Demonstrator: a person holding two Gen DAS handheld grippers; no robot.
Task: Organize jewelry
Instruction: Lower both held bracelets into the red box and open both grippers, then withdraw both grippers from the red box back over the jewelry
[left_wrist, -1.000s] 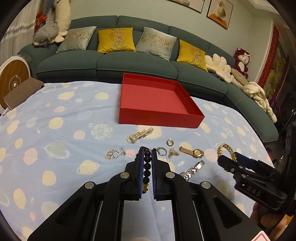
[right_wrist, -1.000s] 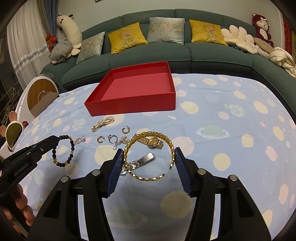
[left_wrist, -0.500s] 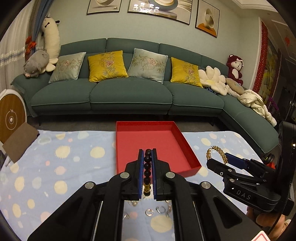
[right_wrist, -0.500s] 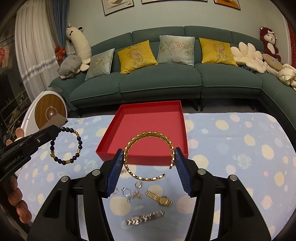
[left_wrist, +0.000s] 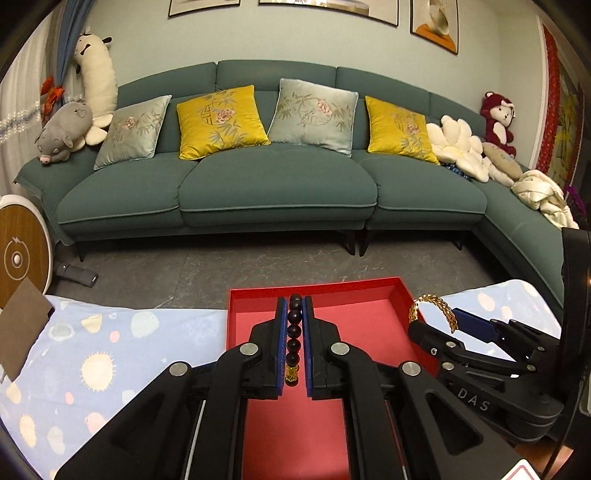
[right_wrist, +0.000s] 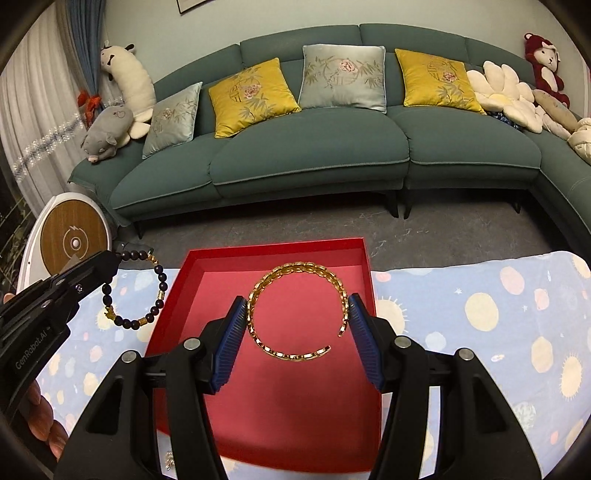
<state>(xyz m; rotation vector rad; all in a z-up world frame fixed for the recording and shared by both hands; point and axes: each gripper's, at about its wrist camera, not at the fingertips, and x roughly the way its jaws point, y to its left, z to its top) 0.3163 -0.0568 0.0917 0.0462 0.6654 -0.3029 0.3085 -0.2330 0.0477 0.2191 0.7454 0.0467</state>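
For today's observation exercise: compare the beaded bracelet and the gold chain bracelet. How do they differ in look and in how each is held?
The beaded bracelet is dark round beads with a few gold ones; the gold chain bracelet is flat gold links.

The beaded one forms a closed loop; the gold one shows an open gap.

The left gripper pinches the beads between nearly shut jaws; the right gripper spans the gold ring with wide jaws.

Both are near the red tray.

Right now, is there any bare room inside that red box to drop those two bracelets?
Yes. The shallow red cardboard tray shows a bare floor from wall to wall in both views. The dark beaded bracelet and gold chain bangle hang above it. Crowding is only the two grippers side by side.
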